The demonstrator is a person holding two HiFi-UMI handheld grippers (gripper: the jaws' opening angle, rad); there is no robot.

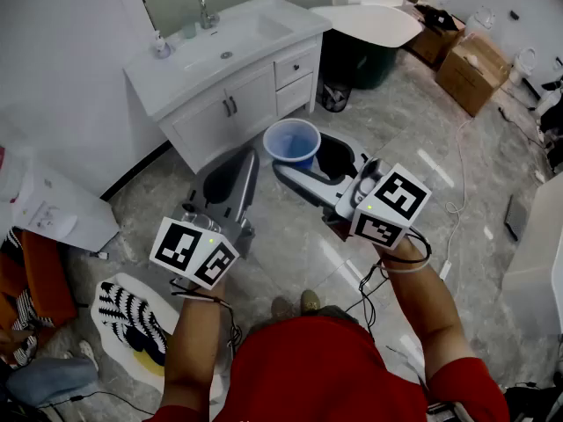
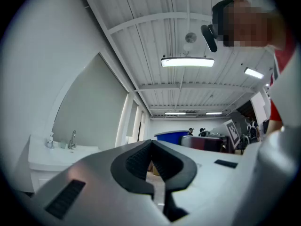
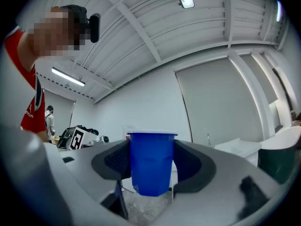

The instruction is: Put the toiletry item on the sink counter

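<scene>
**Cup in Hand, Short of the Sink**

Standing well apart from the sink counter (image 1: 176, 73), left gripper (image 2: 151, 145) fingers closed on nothing, right gripper (image 1: 308, 156) fingers clenched around the blue cup (image 3: 151, 161). Picked up; not yet carried over or set down.

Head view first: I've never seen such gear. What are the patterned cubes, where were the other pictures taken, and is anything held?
A person holds a hand-held gripper in each hand; each patterned cube is part of one. The head view looks down from the person's head. The other two come from cameras riding on the grippers, looking along their jaws. The right hand-held gripper clamps a blue cup; the left hand-held gripper is shut and empty. A white sink counter with a faucet stands ahead.
</scene>
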